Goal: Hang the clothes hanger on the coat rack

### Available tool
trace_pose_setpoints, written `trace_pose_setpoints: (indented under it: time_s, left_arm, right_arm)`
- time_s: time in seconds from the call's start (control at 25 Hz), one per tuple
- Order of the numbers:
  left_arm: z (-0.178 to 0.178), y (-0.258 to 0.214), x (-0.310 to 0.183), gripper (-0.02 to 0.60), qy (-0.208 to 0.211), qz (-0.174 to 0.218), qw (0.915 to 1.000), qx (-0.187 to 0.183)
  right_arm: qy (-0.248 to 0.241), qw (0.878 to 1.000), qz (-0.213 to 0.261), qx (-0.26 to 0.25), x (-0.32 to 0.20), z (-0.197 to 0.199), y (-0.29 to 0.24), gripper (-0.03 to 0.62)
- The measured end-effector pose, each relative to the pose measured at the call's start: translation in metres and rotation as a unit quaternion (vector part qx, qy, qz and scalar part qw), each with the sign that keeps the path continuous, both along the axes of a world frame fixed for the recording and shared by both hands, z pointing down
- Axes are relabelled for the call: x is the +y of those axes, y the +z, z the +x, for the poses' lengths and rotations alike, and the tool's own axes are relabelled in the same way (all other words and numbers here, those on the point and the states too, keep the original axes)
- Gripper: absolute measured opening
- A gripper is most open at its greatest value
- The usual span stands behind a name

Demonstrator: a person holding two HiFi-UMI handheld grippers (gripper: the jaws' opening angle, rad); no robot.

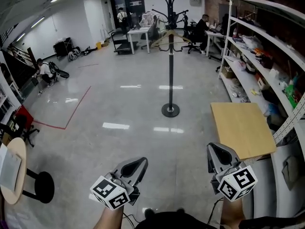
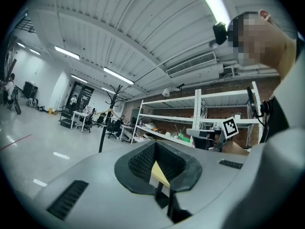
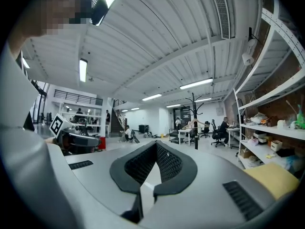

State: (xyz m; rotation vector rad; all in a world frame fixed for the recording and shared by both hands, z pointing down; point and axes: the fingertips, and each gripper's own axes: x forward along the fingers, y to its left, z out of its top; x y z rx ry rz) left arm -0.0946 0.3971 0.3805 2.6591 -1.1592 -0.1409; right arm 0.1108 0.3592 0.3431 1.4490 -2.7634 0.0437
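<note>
The black coat rack (image 1: 170,56) stands on its round base in the middle of the shiny floor, a few steps ahead of me. A pale wooden clothes hanger (image 1: 167,38) hangs from it below the top hooks. It shows small in the left gripper view as the hanger (image 2: 110,109) on the rack (image 2: 103,136), and far off in the right gripper view as the hanger (image 3: 193,123) on the rack (image 3: 195,130). My left gripper (image 1: 138,164) and right gripper (image 1: 214,150) are held low at the bottom of the head view. Both are shut with nothing between their pads.
A tan board (image 1: 240,128) lies at the right, beside long white shelving (image 1: 267,56) full of clutter. A round wooden table (image 1: 12,171) and a black stool (image 1: 43,185) stand at the left. Red tape (image 1: 76,109) marks the floor. Desks, chairs and people are at the far end.
</note>
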Motion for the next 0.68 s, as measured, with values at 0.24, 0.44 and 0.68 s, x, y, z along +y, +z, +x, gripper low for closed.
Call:
trace_pose_setpoints:
  time_s: [0.24,0.44,0.68]
  left_arm:
    - [-0.018,-0.003,0.006,0.000,-0.001,0.008,0.9999,0.008]
    - [-0.017,-0.003,0.010,0.000,0.001,0.009,0.9999,0.011]
    - [-0.014,-0.004,0.013,0.000,-0.004,0.005,0.9999,0.012]
  right_arm:
    - [0.000,1.000,0.010,0.011,0.009,-0.019,-0.006,0.005]
    - [0.004,1.000,0.013,0.013,0.014,-0.019,-0.008,0.005]
    - [0.008,1.000,0.013,0.017,0.017,-0.016,-0.013,0.005]
